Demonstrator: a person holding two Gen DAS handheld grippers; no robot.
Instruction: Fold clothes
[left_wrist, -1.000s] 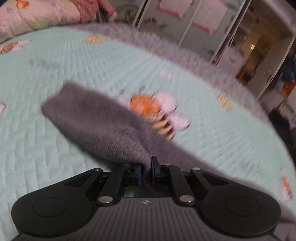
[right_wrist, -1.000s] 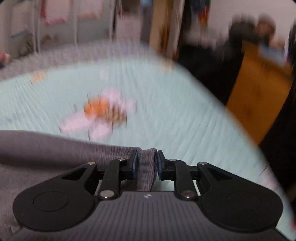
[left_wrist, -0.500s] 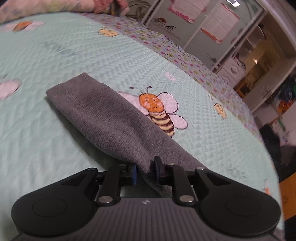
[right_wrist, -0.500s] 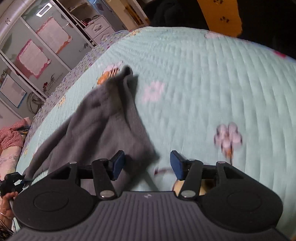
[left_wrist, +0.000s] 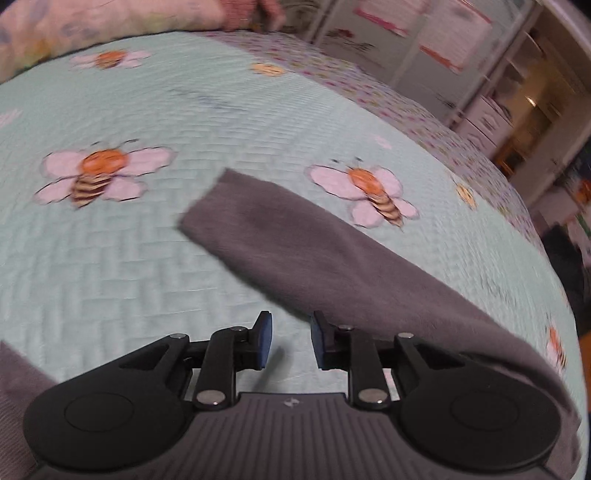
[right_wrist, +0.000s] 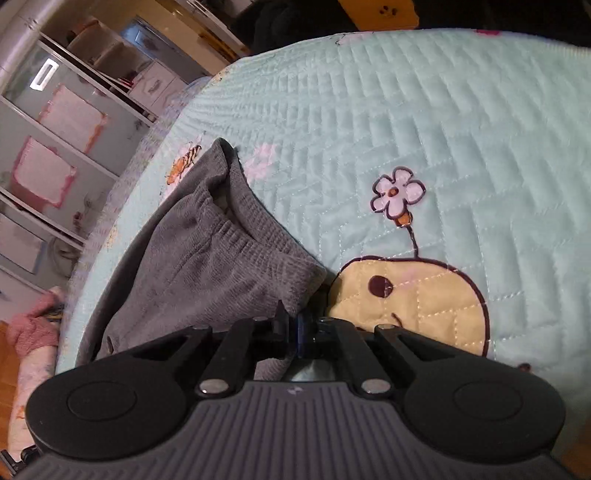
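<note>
Meanwhile left claw (left_wrist: 290, 338) opens empty beside grey trousers (left_wrist: 295, 240).

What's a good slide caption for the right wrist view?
Right gripper shut at the waistband edge of gray pants lying on a quilted bedspread.

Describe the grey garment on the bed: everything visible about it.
The grey garment is a soft knit, seemingly trousers: the right wrist view shows a ribbed, gathered elastic waistband with the opening gaping slightly. It lies rumpled on the mint quilted bedspread. In the left wrist view a long flat leg stretches diagonally beside an embroidered bee. The right claw is shut at the waistband corner. The left claw is opening, nothing between its fingers.
</note>
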